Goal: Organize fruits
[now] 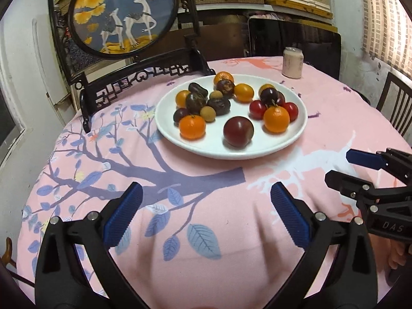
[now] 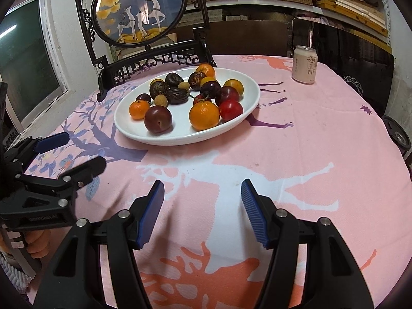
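Pink cotton tablecloth (image 1: 231, 231) printed with a purple branch, blue leaves and pale deer covers the round table. At its far left edge stands a black carved wooden stand with a round deer painting (image 1: 121, 13). Toward the far middle sits the wide white ceramic plate (image 1: 231, 149) carrying the fruit: on its left side a cluster with two small orange mandarins, two tan round longans and several dark brown-purple fruits; alone at the near rim one large dark red plum (image 1: 238, 131); on its right a group with a big orange mandarin (image 1: 276, 119) and two red round fruits. More orange and dark ones lie behind; the pile hides some, so I cannot give a full count. One pale drink can (image 2: 304, 64) stands near the far right edge, its printed label readable only in the right wrist view.

Nearer, the left gripper (image 1: 206, 206) hovers over the branch print, jaws spread wide and empty. Beside it the right gripper (image 2: 203, 200) is also parted, nothing between its blue ribbed pads (image 2: 253, 211). Nothing blocks either from the plate.
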### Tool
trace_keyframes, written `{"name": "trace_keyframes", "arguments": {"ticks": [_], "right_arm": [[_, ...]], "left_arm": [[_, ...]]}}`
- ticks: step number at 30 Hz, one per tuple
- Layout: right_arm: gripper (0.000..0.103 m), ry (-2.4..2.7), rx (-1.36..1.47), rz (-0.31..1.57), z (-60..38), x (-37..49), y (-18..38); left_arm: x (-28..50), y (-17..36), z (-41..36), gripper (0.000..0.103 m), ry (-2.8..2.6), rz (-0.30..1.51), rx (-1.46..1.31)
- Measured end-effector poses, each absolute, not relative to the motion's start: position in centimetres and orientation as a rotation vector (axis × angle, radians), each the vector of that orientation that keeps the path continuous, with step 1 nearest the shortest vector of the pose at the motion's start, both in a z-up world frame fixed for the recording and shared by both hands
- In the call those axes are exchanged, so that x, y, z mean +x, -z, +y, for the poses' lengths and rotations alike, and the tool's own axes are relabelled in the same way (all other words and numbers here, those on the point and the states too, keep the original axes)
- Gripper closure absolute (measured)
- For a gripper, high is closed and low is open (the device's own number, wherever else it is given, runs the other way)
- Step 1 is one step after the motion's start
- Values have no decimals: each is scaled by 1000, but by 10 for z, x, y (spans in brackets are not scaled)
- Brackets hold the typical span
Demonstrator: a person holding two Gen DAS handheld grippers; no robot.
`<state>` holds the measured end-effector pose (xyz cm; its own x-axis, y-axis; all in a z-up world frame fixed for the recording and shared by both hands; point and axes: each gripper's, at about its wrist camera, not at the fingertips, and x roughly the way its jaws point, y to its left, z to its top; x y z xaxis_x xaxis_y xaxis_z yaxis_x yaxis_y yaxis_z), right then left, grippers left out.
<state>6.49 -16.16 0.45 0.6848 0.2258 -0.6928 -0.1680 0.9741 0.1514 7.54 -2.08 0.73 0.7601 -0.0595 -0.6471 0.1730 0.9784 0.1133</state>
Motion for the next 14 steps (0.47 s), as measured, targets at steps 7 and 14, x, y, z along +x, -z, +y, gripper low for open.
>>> {"name": "trace_keyframes", "arguments": {"ticks": [7, 14], "right_arm": [[41, -214, 74, 780, -162, 64, -5], [41, -214, 75, 773, -162, 62, -7]], "left_arm": [[68, -11, -18, 2, 115, 664, 160], [73, -10, -11, 2, 93, 684, 133]]}}
